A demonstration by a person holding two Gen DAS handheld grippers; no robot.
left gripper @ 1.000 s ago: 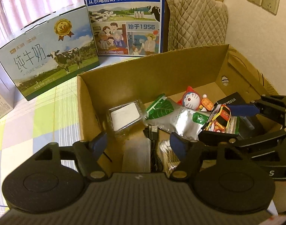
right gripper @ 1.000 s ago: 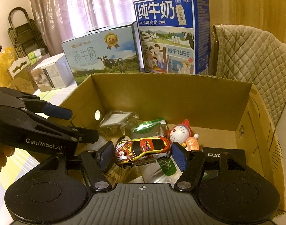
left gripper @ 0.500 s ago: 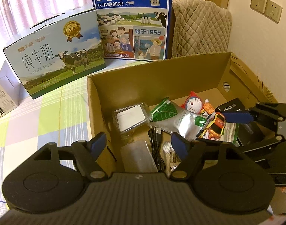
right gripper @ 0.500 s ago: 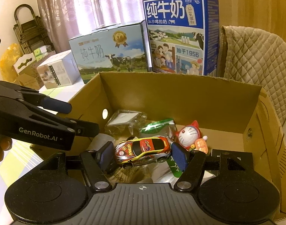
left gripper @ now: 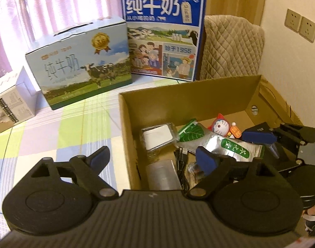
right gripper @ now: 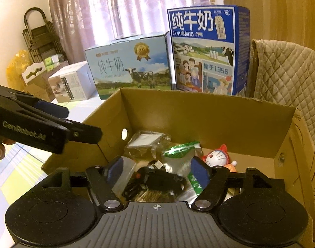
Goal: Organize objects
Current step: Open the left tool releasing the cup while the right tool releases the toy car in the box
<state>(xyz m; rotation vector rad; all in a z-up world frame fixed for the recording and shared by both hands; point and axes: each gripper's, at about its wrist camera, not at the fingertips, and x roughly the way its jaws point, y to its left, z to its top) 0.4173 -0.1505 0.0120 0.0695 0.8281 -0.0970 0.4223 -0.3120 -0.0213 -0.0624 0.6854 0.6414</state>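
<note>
Left gripper: lower centre of the left wrist view, fingers wide apart and empty, straddling the near-left wall of the box.
Right gripper: lower centre of the right wrist view, fingers apart with nothing clamped, poised over the box contents.
Cardboard box: open-topped, filling the middle and right of both views, standing on a checked cloth.
Box contents: a clear-wrapped white packet at the left, a green and silver pouch in the middle, a cat figurine toward the back, a black cable in front.
Toy car: a dark blurred shape lies between the right fingers; I cannot tell whether it is the car.
Behind the box: pale milk carton at upper left, blue milk carton at upper centre, quilted cover at upper right.
In the way: the left gripper's black arm crosses the left edge of the right wrist view.
</note>
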